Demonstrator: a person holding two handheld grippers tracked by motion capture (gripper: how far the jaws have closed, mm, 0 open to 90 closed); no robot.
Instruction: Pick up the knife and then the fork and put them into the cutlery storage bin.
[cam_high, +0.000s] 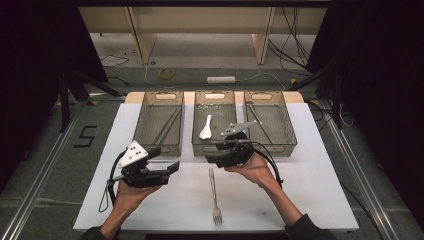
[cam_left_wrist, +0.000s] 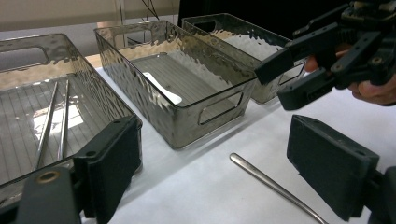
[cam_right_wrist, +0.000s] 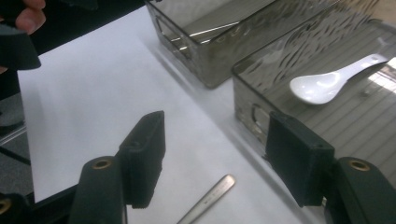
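A metal fork (cam_high: 215, 195) lies on the white tabletop (cam_high: 310, 190), tines toward the person. Its handle (cam_left_wrist: 275, 184) runs between my left gripper's (cam_left_wrist: 212, 140) open jaws, which hold nothing. My left gripper (cam_high: 165, 160) hovers left of the fork, in front of the left bin (cam_high: 141, 117). My right gripper (cam_high: 212, 156) stands open above the fork's handle end (cam_right_wrist: 210, 198), close to the middle bin's (cam_high: 194, 125) front wall. Nothing sits between its jaws (cam_right_wrist: 217, 135). A white spoon (cam_high: 205, 127) (cam_right_wrist: 327, 84) lies in the middle bin.
Three clear grey bins stand side by side at the back. Metal chopsticks (cam_high: 167, 126) (cam_left_wrist: 53, 121) lie in the left one, and thin metal sticks (cam_high: 260, 120) in the right bin (cam_high: 290, 125). My right gripper (cam_left_wrist: 285, 77) hangs near the middle bin's corner.
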